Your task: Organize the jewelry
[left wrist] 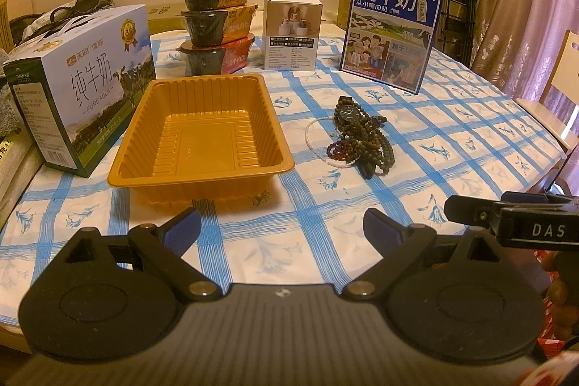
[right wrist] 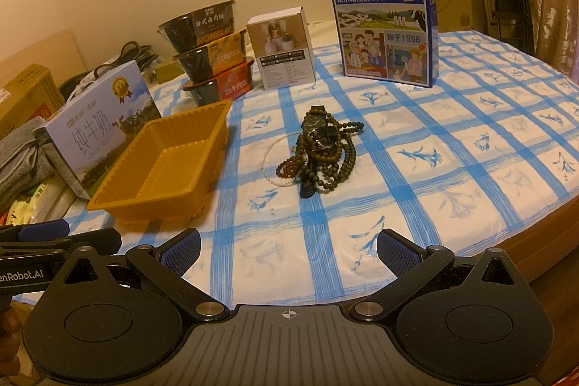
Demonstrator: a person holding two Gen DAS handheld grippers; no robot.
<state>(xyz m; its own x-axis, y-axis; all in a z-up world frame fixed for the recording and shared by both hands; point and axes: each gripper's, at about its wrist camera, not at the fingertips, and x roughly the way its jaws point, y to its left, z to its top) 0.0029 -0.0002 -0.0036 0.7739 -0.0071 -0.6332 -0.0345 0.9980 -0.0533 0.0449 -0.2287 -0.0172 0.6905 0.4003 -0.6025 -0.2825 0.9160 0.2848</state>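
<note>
Jewelry heap (right wrist: pixel 318 151) beside one empty tray (left wrist: pixel 202 132) on the checked cloth (right wrist: pixel 452 140), both grippers spread and holding nothing.

The heap lies just right of the tray, apart from it: two black watches (right wrist: pixel 320 132), several loops of dark wooden beads (left wrist: pixel 376 147), one red-bead bracelet (left wrist: pixel 338 149) and one thin white strand (right wrist: pixel 269 161), all tangled. The heap runs lengthwise away from the cameras, one strap end toward them. Behind stand two milk boxes, three stacked bowls (left wrist: pixel 217 31) and one small white box (right wrist: pixel 282 49). Left gripper (left wrist: pixel 282 228) and right gripper (right wrist: pixel 289 248) hover over the near edge.
</note>
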